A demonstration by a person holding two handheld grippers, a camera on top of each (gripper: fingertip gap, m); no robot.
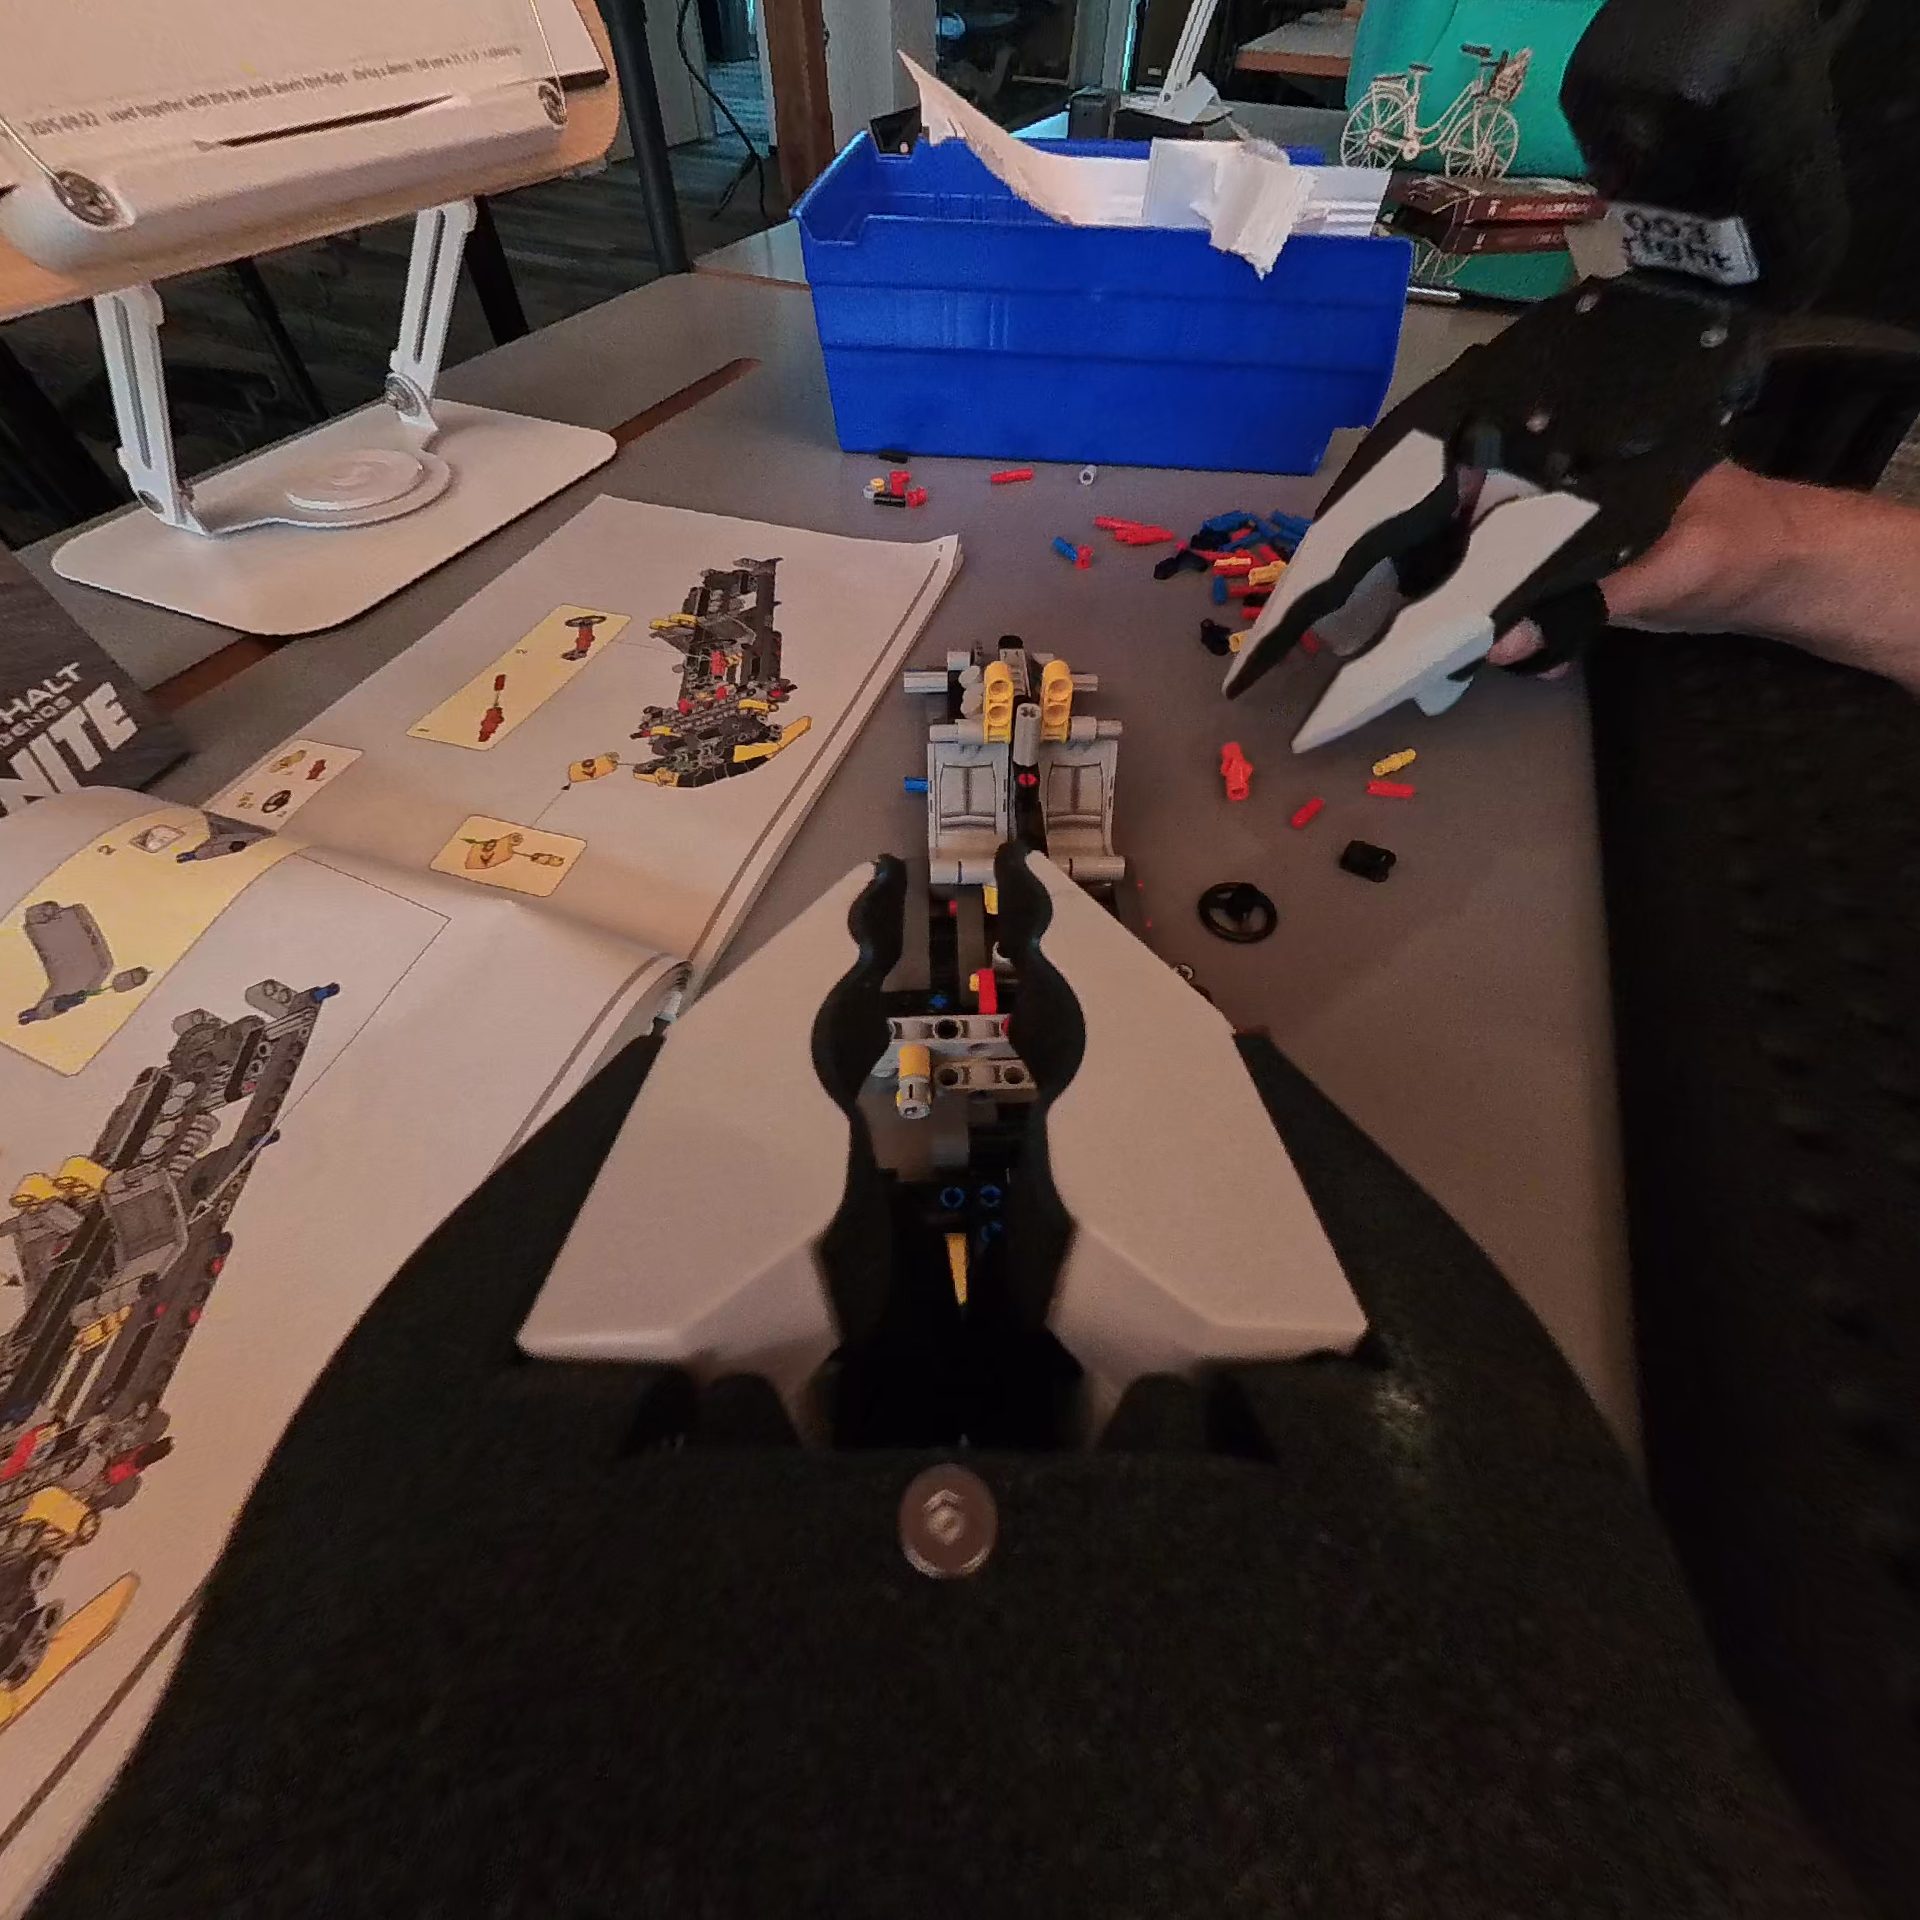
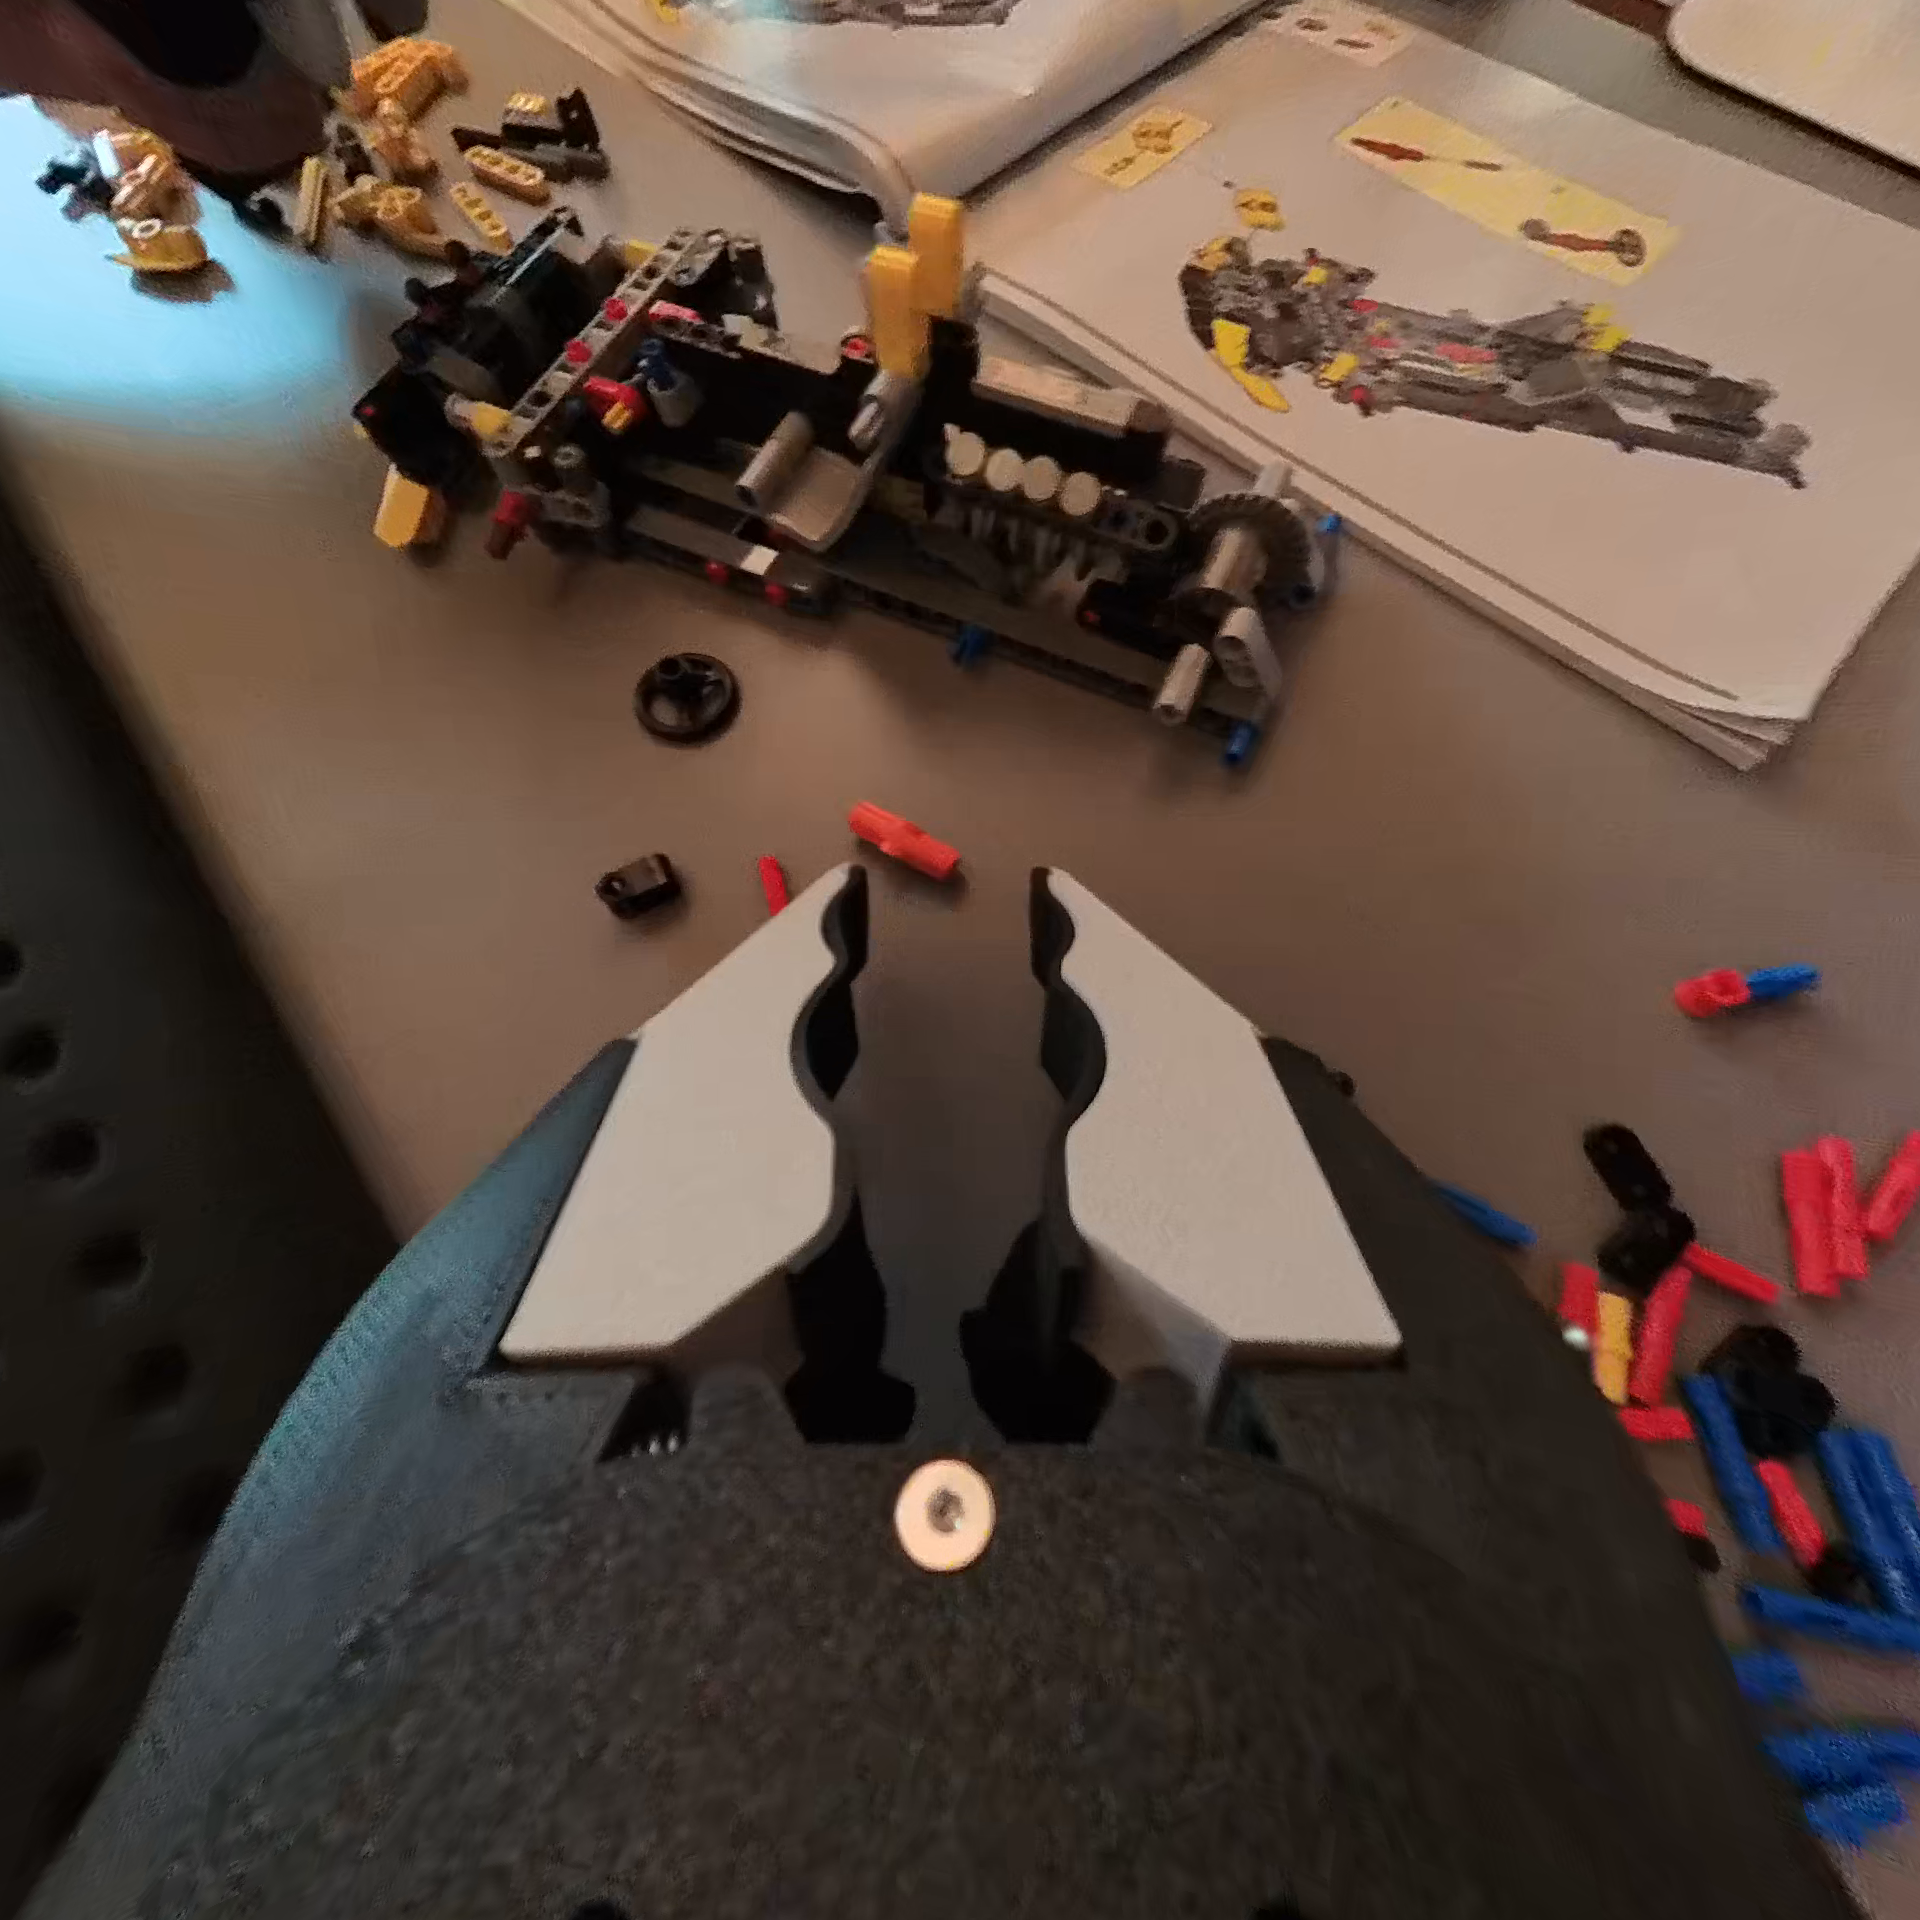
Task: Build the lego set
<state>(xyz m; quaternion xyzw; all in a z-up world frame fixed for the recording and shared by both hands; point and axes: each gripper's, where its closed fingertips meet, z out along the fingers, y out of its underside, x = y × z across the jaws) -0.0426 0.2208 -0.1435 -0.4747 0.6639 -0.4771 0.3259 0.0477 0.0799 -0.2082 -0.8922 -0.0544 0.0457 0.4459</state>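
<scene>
The partly built lego chassis [image 1: 1013, 769], black and grey with yellow parts and two grey seats, lies lengthwise on the grey table [image 1: 1455, 987]. In the right wrist view it [image 2: 831, 488] lies across the table. My left gripper [image 1: 948, 868] hovers over its near end, jaws slightly apart, and the chassis shows through the gap. It holds nothing. My right gripper [image 2: 948, 883] is open and empty, low over the table to the right of the chassis [image 1: 1262, 717]. A red pin [image 2: 902, 840] lies just beyond its fingertips. A black steering wheel [image 2: 688, 698] and a small black connector [image 2: 639, 883] lie nearby.
An open instruction booklet [image 1: 520, 831] lies left of the chassis. A blue bin [image 1: 1101, 343] with white paper stands at the back. Loose red, blue and black pins [image 1: 1236, 551] are scattered on the right. Yellow parts [image 2: 395, 156] lie past the chassis. A white stand [image 1: 332, 499] is back left. Tip to tip, the grippers are about 20 centimetres apart. Measured from the fingertips, the small black connector [image 2: 639, 883] is 5 centimetres or so from the right gripper and 15 centimetres from the left. It turns up in the left wrist view [image 1: 1367, 852] as well.
</scene>
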